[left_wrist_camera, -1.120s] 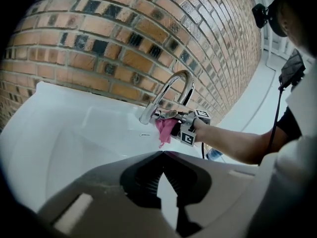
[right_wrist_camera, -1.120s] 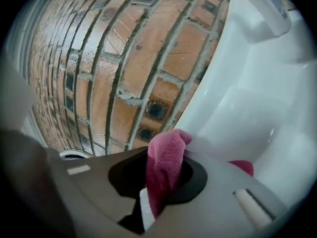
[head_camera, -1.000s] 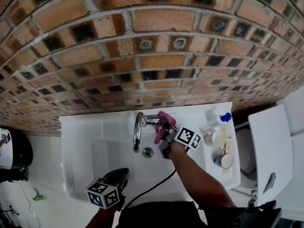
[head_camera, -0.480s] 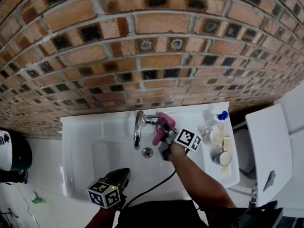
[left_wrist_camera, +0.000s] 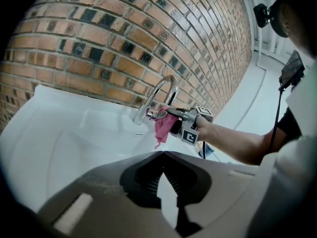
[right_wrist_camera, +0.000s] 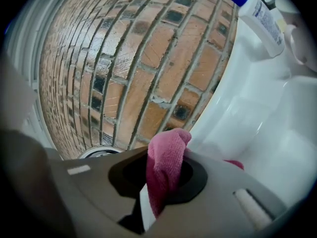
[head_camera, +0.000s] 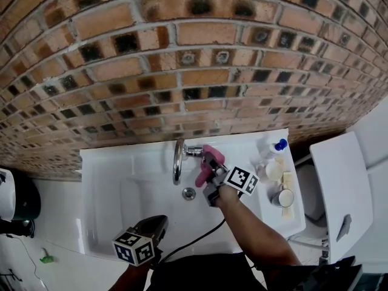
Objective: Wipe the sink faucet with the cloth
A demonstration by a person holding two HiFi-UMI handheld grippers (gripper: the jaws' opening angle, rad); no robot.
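The jaws of the right gripper (head_camera: 212,161) are clenched on the cloth (head_camera: 202,172) against the faucet (head_camera: 176,162); the left gripper's (head_camera: 159,222) are closed, empty. The cloth should be drawn firmly along the spout.

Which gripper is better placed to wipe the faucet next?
Right: the right gripper grips the cloth beside the faucet. The left gripper is empty, at the front of the sink.

I see a white sink (head_camera: 109,162) set against the brick wall, chrome faucet (head_camera: 177,161) standing on its back ledge, drain (head_camera: 189,193) in the basin just below. On the right-hand ledge: a blue-capped bottle (head_camera: 271,149) lying down at the back, two small round containers (head_camera: 274,171) (head_camera: 283,197) in front of it.
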